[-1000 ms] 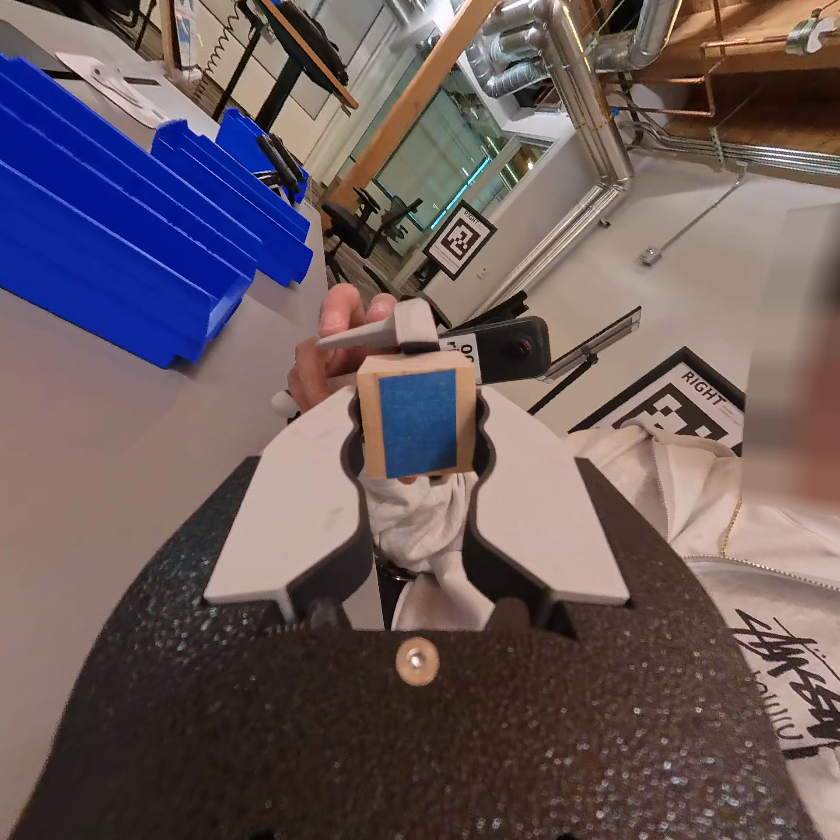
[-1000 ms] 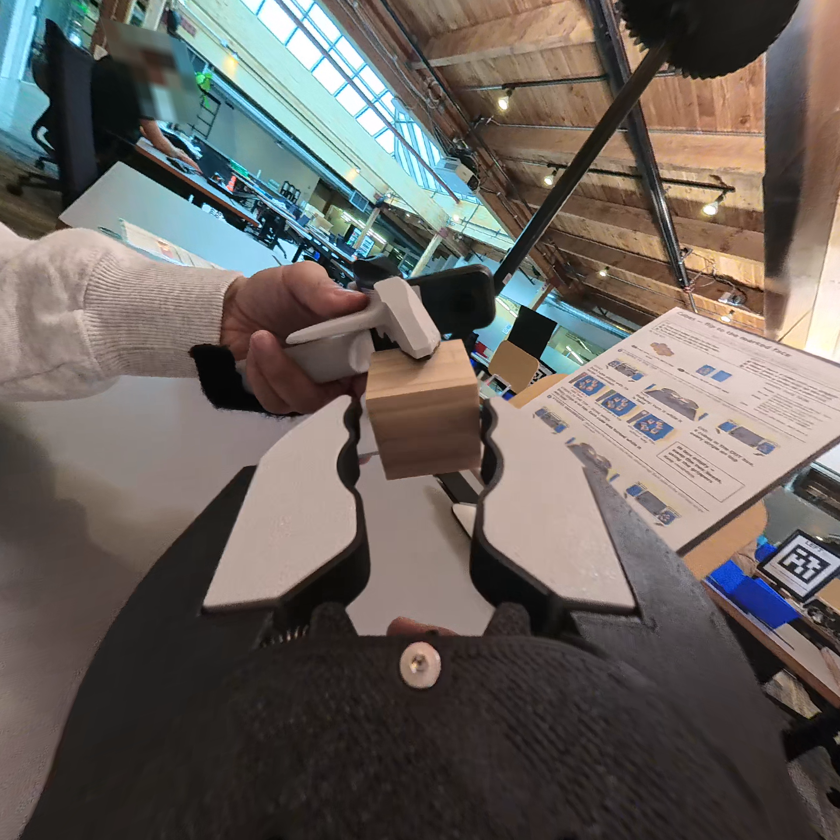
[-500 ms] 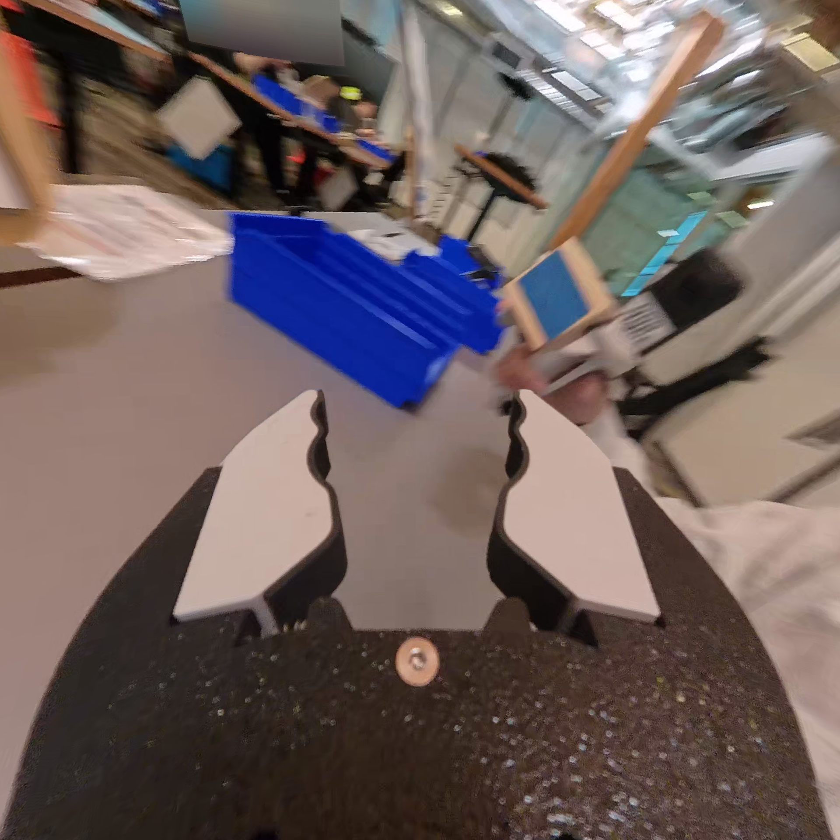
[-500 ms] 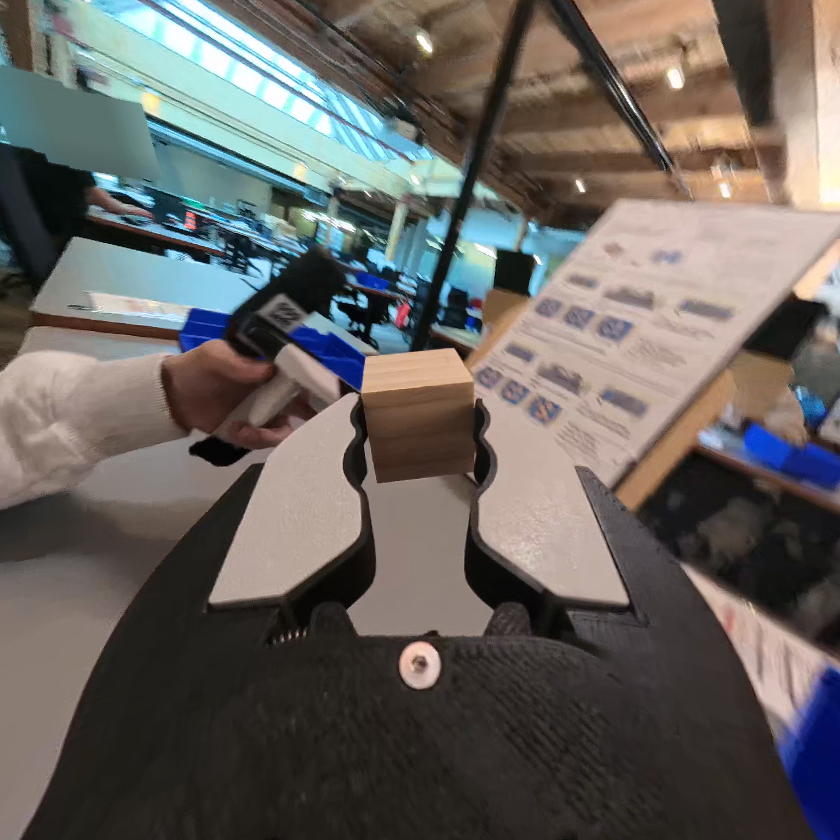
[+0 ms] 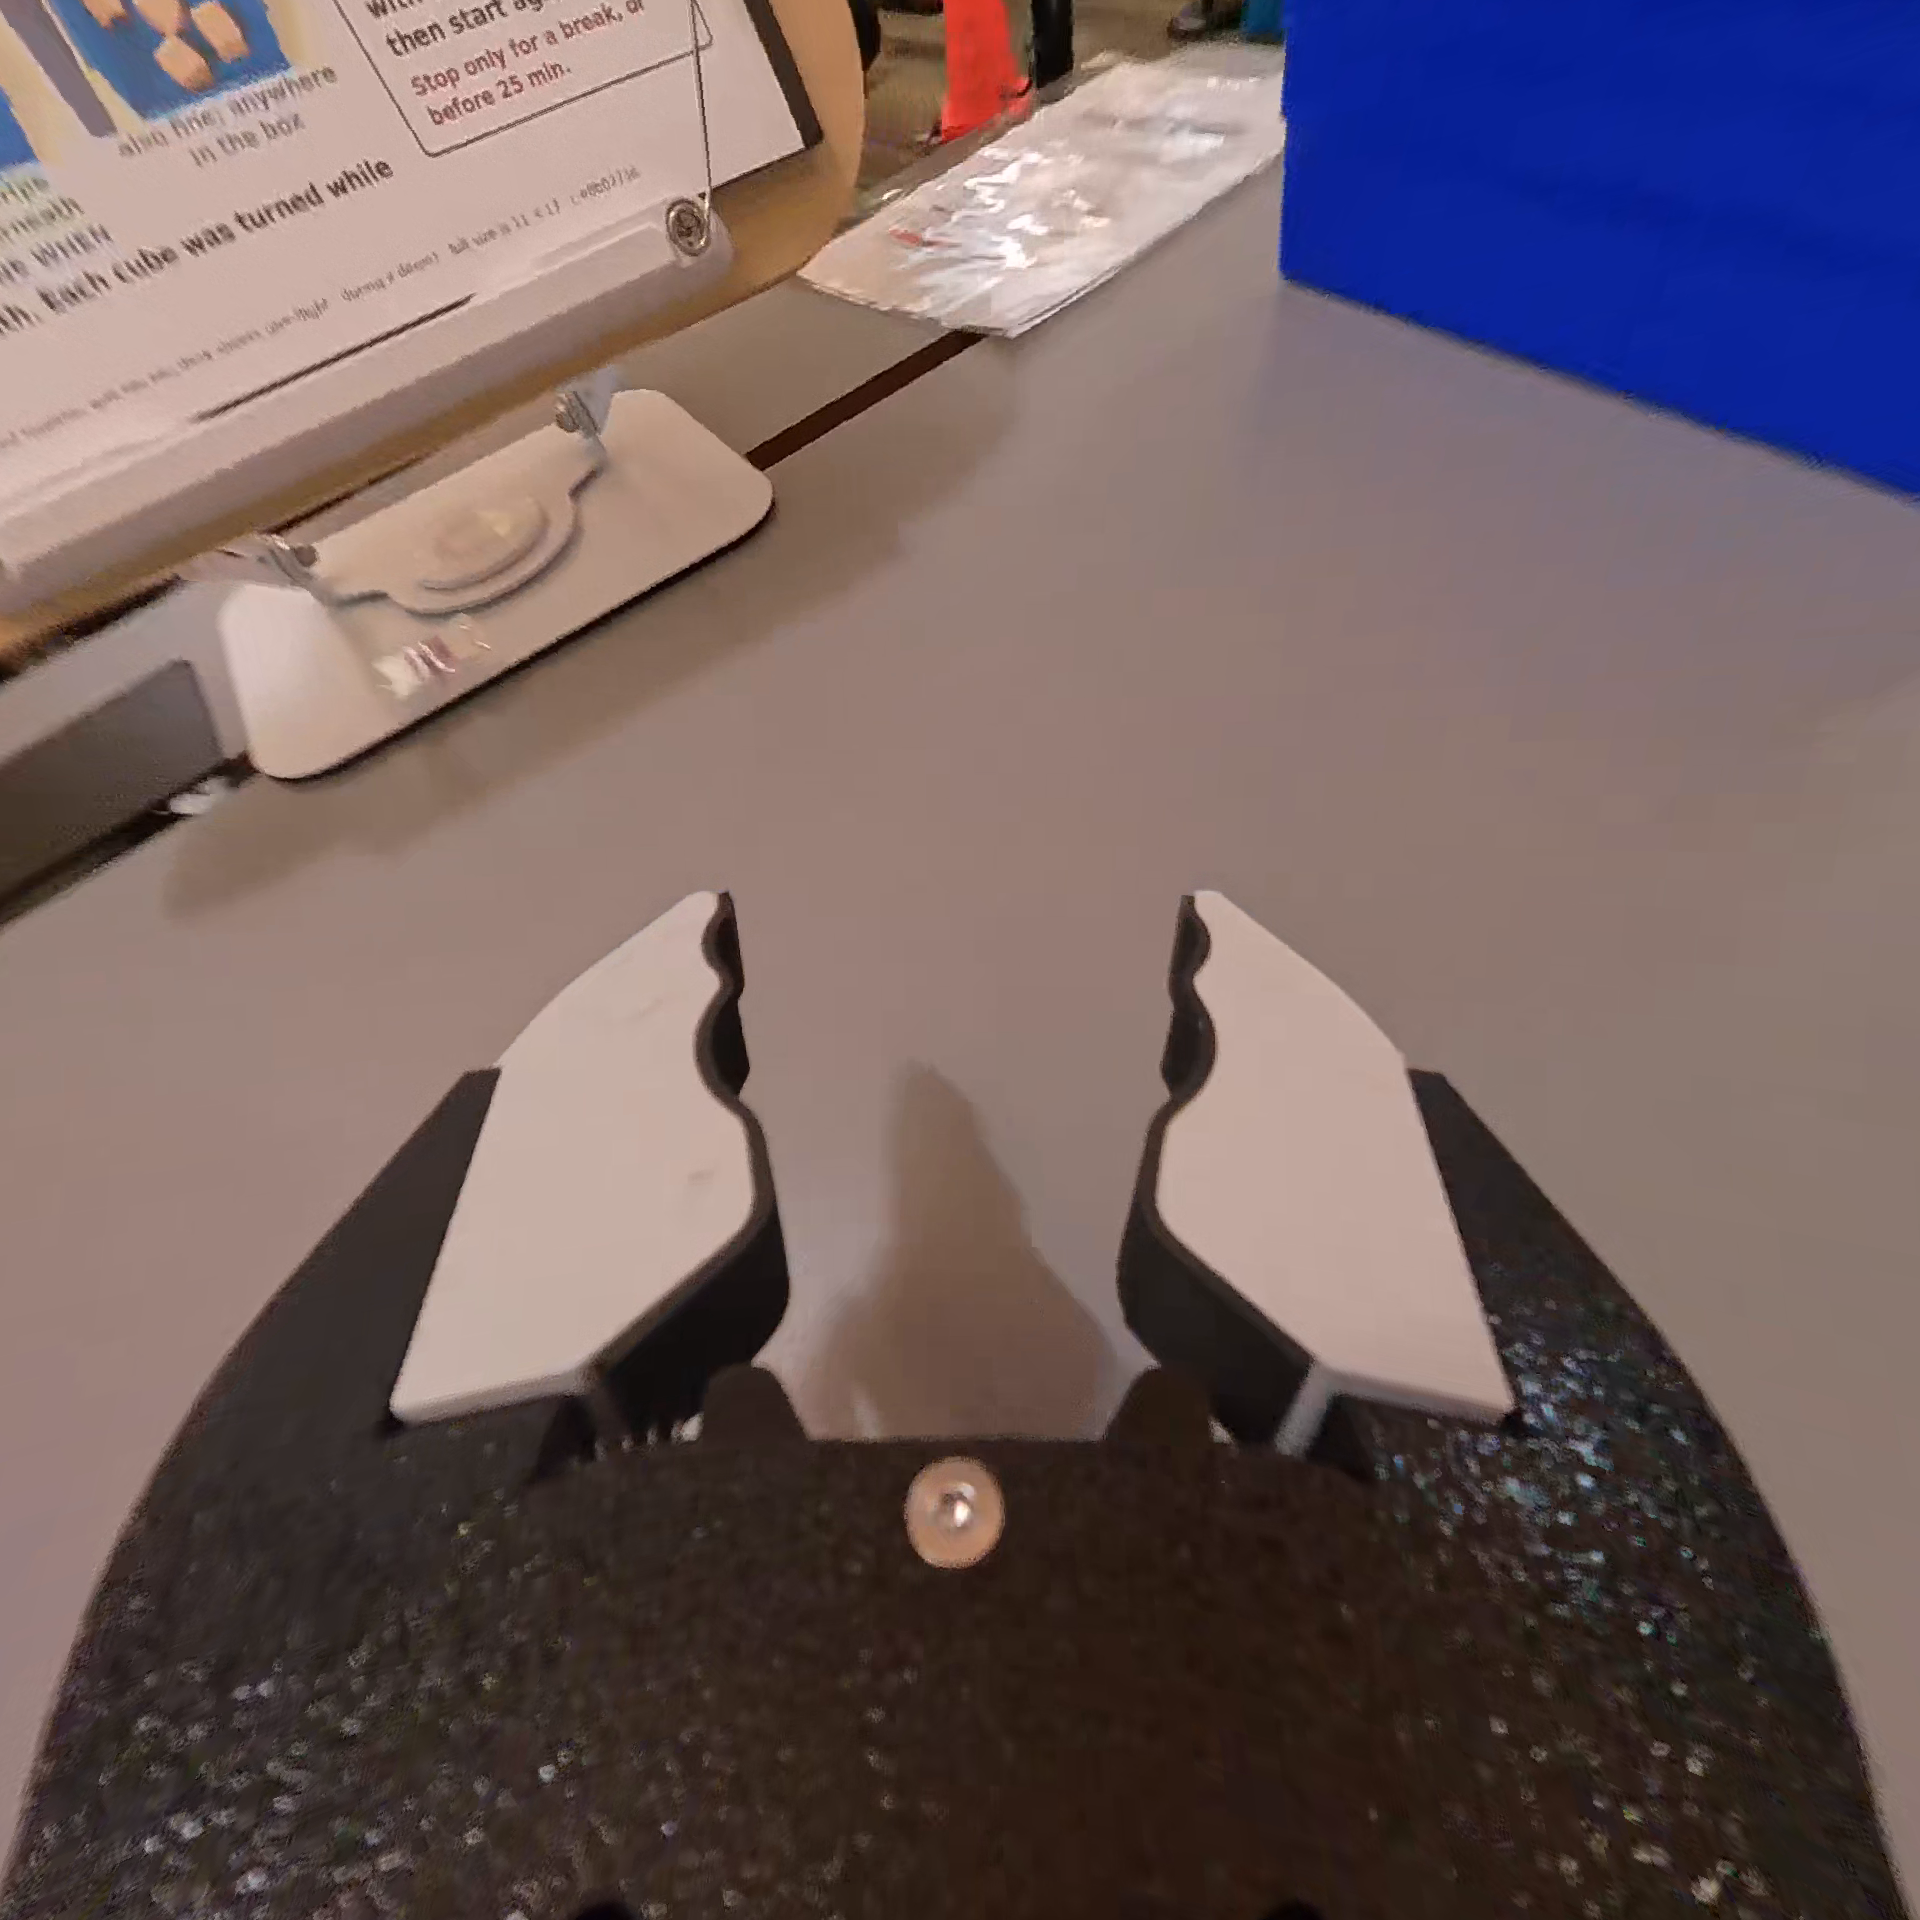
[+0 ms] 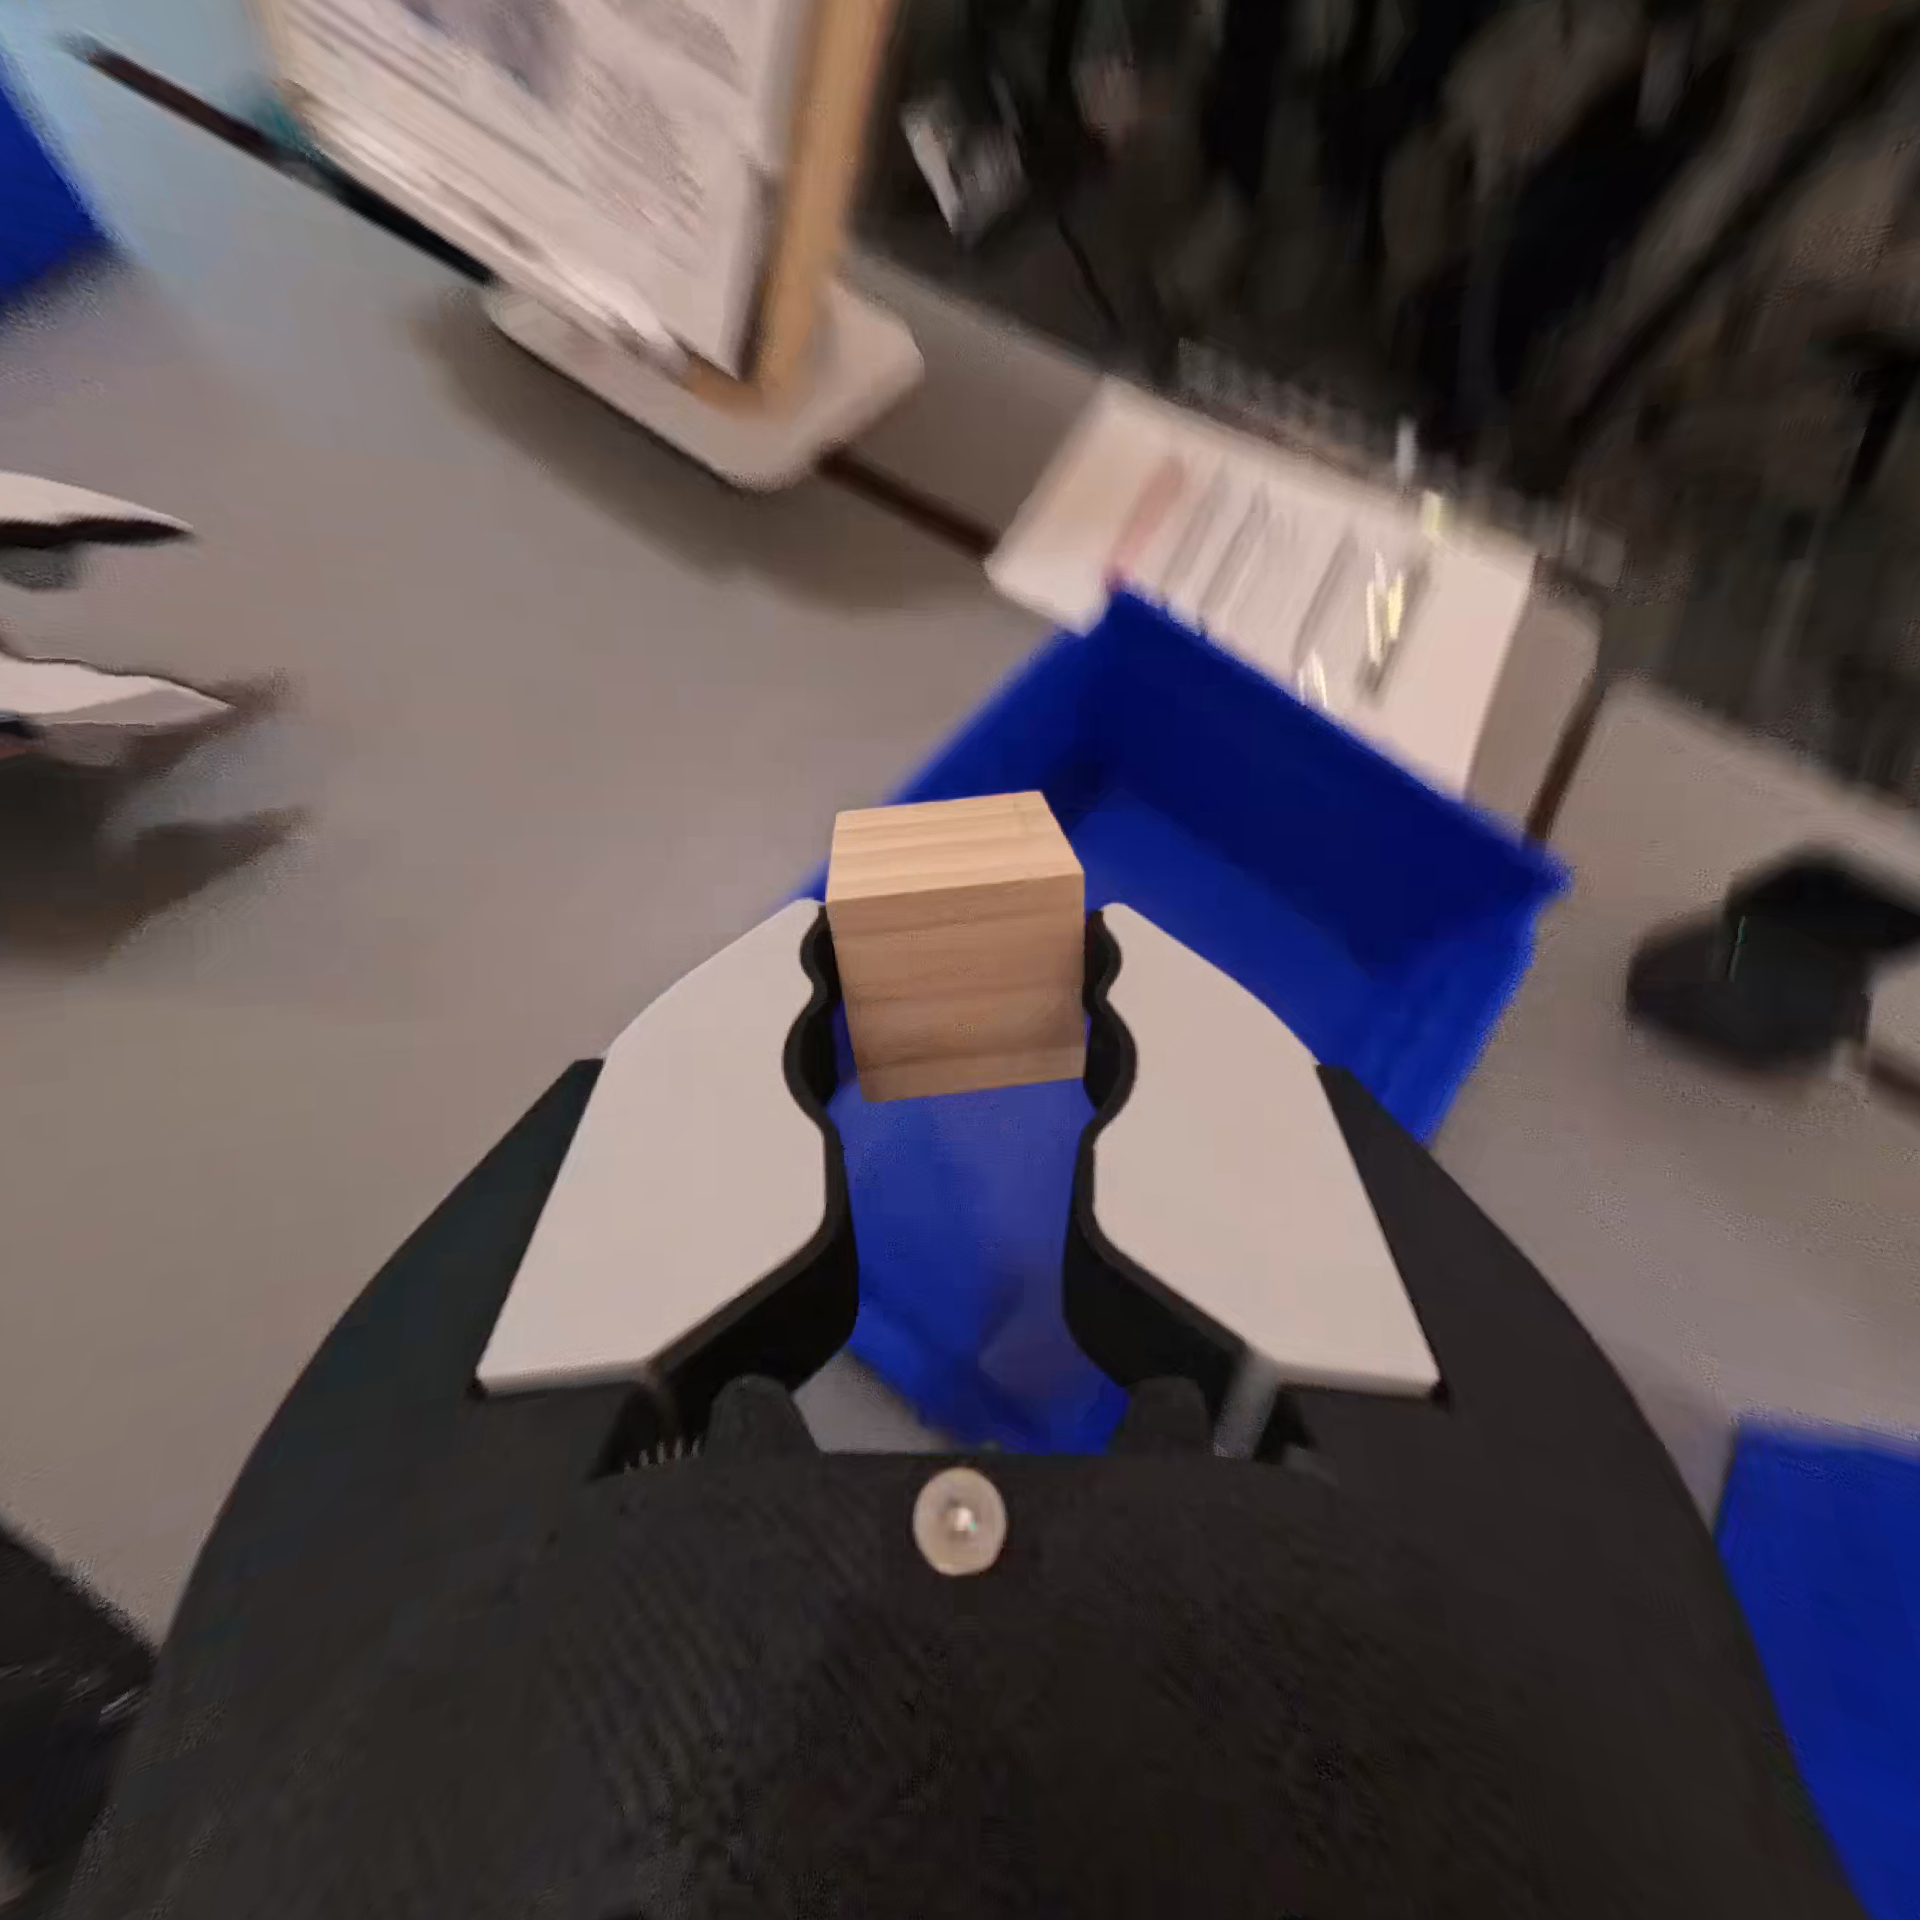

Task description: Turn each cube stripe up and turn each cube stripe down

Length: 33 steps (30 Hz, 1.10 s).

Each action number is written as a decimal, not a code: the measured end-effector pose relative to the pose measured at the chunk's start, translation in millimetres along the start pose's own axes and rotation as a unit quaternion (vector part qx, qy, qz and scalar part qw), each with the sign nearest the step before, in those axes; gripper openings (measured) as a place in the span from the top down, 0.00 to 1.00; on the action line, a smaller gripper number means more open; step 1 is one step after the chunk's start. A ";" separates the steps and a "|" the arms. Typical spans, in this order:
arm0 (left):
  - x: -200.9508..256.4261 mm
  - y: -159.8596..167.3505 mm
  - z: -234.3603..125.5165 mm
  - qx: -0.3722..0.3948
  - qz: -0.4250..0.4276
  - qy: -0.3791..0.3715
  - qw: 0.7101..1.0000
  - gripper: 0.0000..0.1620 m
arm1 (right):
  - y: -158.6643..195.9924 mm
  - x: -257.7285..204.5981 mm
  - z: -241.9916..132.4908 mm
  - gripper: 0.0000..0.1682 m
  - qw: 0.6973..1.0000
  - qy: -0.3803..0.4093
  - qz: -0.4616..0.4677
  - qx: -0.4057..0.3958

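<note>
My right gripper (image 6: pixel 956 914) is shut on a plain wooden cube (image 6: pixel 956 945) and holds it in the air above the near end of an open blue bin (image 6: pixel 1247 873). Only bare wood faces of the cube show; its blue stripe is hidden. My left gripper (image 5: pixel 956 914) is open and empty, low over the grey table (image 5: pixel 1143 675). Its two fingers also show at the left edge of the right wrist view (image 6: pixel 94 613). The right wrist view is blurred by motion.
An instruction board on a white stand (image 5: pixel 488 582) sits at the back left. A plastic sleeve (image 5: pixel 1049 197) lies behind it. A blue bin wall (image 5: pixel 1621 208) rises at the far right. Another blue bin (image 6: pixel 1829 1662) and a black object (image 6: pixel 1787 956) sit right of the open bin.
My left gripper let go of the cube, opened, and swung down over the table. My right gripper kept the cube and tilted down from the air to above the blue bin.
</note>
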State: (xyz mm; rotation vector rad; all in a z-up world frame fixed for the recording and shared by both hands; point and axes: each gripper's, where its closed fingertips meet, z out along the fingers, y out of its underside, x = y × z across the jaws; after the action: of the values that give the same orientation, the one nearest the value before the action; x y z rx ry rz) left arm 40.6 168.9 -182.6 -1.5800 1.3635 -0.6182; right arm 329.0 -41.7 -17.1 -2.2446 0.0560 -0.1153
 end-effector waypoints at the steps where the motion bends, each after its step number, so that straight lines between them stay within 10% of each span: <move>1: -0.8 1.9 0.1 -0.005 0.012 -0.010 1.000 0.52 | 13.4 10.8 6.4 0.73 0.998 0.009 0.036 -0.057; 11: -16.7 29.3 6.0 -0.071 -0.011 -0.071 0.995 0.52 | 87.5 51.7 90.1 0.73 0.925 0.084 0.122 -0.350; 33: -33.1 40.9 4.0 -0.102 -0.007 -0.129 0.986 0.53 | 104.2 56.3 197.6 0.73 0.881 0.120 0.216 -0.404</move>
State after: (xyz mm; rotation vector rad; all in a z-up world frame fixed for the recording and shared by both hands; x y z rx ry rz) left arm 15.8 203.4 -213.8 -1.7656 1.2509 -0.2756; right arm 405.3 41.8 -217.8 -2.9616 0.8822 -0.1427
